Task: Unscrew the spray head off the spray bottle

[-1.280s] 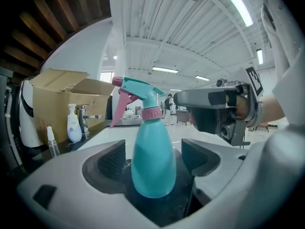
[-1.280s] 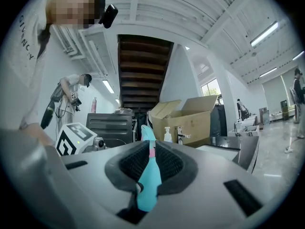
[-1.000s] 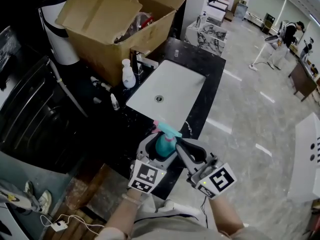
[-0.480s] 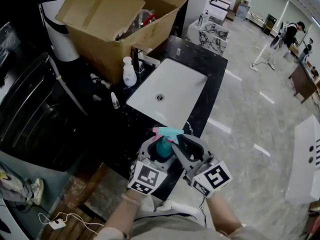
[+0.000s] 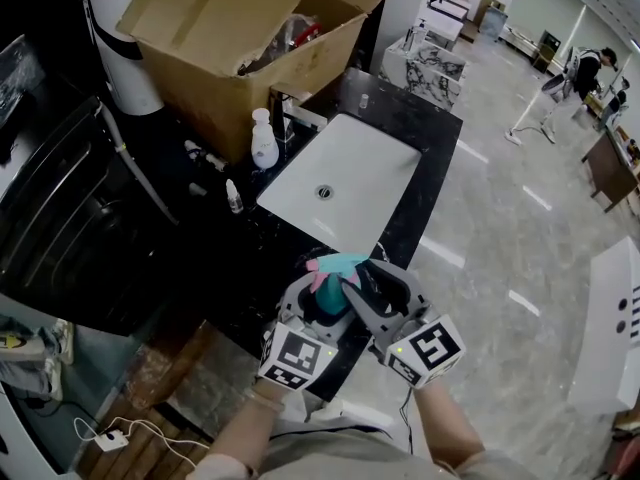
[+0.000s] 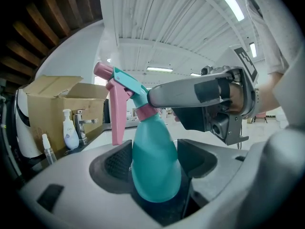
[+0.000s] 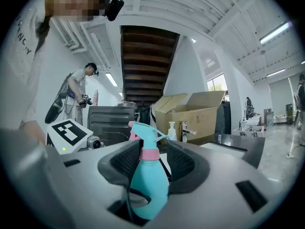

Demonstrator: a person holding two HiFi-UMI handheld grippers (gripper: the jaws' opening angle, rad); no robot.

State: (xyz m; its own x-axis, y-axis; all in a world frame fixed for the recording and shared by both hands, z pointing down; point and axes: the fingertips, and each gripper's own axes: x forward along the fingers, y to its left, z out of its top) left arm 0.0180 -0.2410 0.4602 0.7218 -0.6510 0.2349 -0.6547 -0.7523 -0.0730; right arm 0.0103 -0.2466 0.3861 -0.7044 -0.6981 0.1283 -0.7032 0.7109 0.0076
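Observation:
A teal spray bottle (image 5: 328,296) with a teal and pink spray head (image 5: 334,265) stands upright in front of me, held by its body in my left gripper (image 5: 318,306), whose pads press on both sides (image 6: 156,160). My right gripper (image 5: 352,280) reaches in from the right at neck height. Its jaws are opening, and the pink collar (image 7: 149,153) stands between the pads (image 7: 125,162) with a small gap on each side. The pink trigger (image 6: 117,113) hangs down to the left of the neck.
Beyond the bottle is a black counter (image 5: 420,138) with a white sink basin (image 5: 345,183), a faucet (image 5: 295,113), a white pump bottle (image 5: 264,140) and a small spray bottle (image 5: 232,196). An open cardboard box (image 5: 250,48) stands behind them. People stand far off (image 5: 585,68).
The right gripper's jaws have spread apart from the bottle's neck. The left gripper still holds the bottle in about the same place.

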